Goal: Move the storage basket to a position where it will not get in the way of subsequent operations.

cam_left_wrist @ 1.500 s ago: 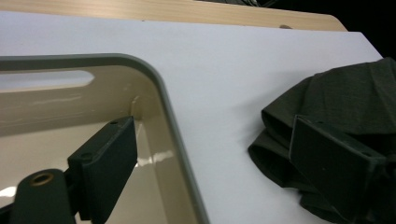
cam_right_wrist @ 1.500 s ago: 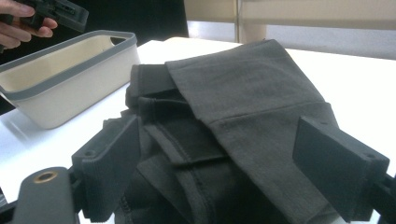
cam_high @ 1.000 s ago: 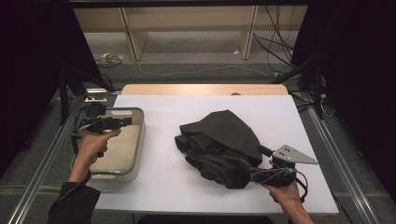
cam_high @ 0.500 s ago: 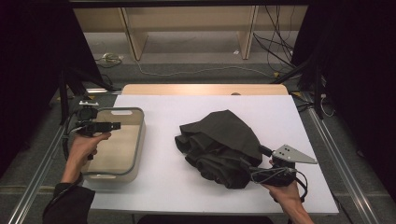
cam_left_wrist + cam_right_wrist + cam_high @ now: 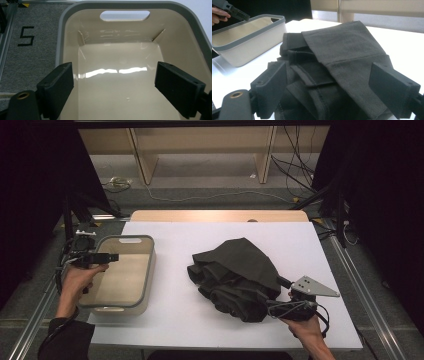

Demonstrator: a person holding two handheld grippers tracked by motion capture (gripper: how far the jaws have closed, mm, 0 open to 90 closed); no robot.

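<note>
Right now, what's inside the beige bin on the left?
Nothing shows inside the bin: its glossy floor is bare, and the left gripper stands open above it. The near end, beneath the jaws, is hidden.

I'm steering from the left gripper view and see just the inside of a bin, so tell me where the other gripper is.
Observer: The right gripper sits at the near right edge of the dark folded garment, jaws open on either side of its edge.
Operator: Say whether it grips the cloth.
Observer: Not yet; in the right gripper view the pads stand apart from the fabric.
Operator: Place my gripper against the bin.
Observer: Your left gripper hangs over the left rim of the beige bin, jaws open.
</note>
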